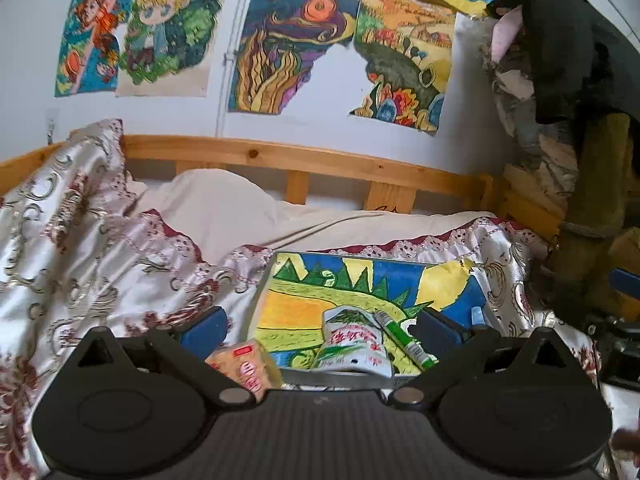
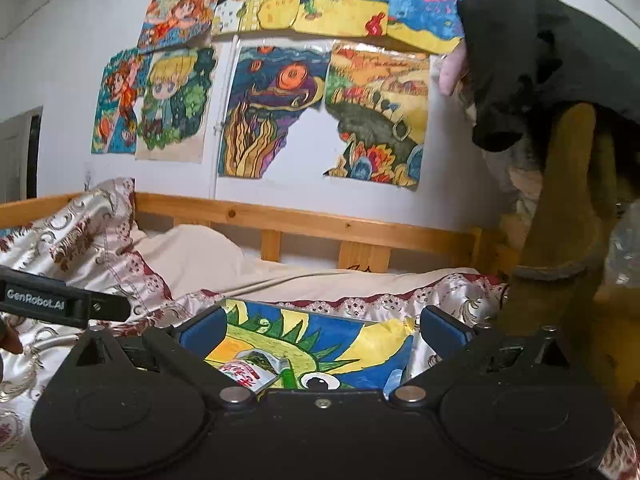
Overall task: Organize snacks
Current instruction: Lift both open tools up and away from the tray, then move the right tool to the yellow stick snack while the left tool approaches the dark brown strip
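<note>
Your left gripper (image 1: pixel 322 330) and right gripper (image 2: pixel 320 330) had fingers spread wide, empty, above the snack packets (image 1: pixel 354 340) on the bed (image 1: pixel 120 280).

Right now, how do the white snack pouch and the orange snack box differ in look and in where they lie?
The white snack pouch is a soft, crumpled bag with red and green print; the orange snack box is a stiff carton with red labels. The pouch lies on the painted board, beside a green stick pack; the box sits at the board's near-left edge. Neither is gripped.
</note>
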`<move>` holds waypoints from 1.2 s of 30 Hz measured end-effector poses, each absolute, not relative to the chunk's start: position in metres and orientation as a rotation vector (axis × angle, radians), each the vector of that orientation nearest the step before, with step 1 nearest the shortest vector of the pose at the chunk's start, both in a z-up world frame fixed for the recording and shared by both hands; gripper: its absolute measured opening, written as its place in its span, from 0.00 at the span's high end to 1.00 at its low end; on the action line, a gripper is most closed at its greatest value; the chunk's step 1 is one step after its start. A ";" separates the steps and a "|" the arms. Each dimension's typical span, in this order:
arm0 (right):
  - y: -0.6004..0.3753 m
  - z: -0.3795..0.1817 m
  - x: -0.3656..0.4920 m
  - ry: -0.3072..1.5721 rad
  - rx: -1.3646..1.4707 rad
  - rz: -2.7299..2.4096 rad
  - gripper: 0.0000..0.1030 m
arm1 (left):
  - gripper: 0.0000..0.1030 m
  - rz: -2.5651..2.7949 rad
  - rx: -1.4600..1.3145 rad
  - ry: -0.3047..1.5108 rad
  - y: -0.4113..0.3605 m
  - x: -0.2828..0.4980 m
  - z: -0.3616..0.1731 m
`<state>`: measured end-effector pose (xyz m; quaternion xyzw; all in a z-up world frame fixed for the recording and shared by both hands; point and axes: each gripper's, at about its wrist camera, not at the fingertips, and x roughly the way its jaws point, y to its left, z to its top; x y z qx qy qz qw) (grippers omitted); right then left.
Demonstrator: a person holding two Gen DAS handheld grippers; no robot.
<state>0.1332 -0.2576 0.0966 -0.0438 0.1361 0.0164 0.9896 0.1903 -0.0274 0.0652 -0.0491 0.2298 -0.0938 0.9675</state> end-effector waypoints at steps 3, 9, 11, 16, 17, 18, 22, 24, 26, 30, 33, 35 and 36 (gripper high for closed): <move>-0.257 0.096 0.112 0.240 -0.063 0.019 0.01 | 0.00 -0.178 -0.094 0.445 -0.020 0.171 0.065; -0.252 0.088 0.074 0.208 -0.020 0.000 0.01 | 0.00 -0.188 -0.076 0.449 -0.002 0.140 0.058; -0.250 0.084 0.066 0.212 -0.009 0.000 0.01 | 0.00 -0.203 -0.065 0.457 0.005 0.132 0.052; -0.242 0.074 0.051 0.249 0.008 0.006 0.01 | 0.00 -0.182 -0.058 0.480 0.022 0.110 0.039; -0.241 0.072 0.049 0.257 0.009 0.006 0.01 | 0.00 -0.181 -0.054 0.488 0.024 0.106 0.037; -0.240 0.070 0.047 0.266 0.011 0.007 0.01 | 0.00 -0.180 -0.049 0.494 0.026 0.102 0.035; -0.233 0.059 0.037 0.304 0.012 0.011 0.01 | 0.00 -0.171 -0.040 0.528 0.032 0.089 0.026; -0.229 0.053 0.033 0.334 0.008 0.014 0.01 | 0.00 -0.161 -0.043 0.552 0.034 0.085 0.020; -0.225 0.046 0.029 0.353 0.004 0.016 0.01 | 0.00 -0.150 -0.030 0.572 0.035 0.081 0.014; -0.219 0.033 0.022 0.399 -0.002 0.033 0.01 | 0.00 -0.141 -0.011 0.621 0.034 0.079 0.002; -0.216 0.024 0.022 0.439 -0.007 0.050 0.01 | 0.00 -0.139 0.004 0.651 0.033 0.081 -0.006; -0.213 0.018 0.024 0.468 -0.014 0.057 0.01 | 0.00 -0.133 0.019 0.669 0.033 0.083 -0.010; -0.212 0.016 0.026 0.484 -0.019 0.061 0.01 | 0.00 -0.129 0.023 0.675 0.033 0.084 -0.012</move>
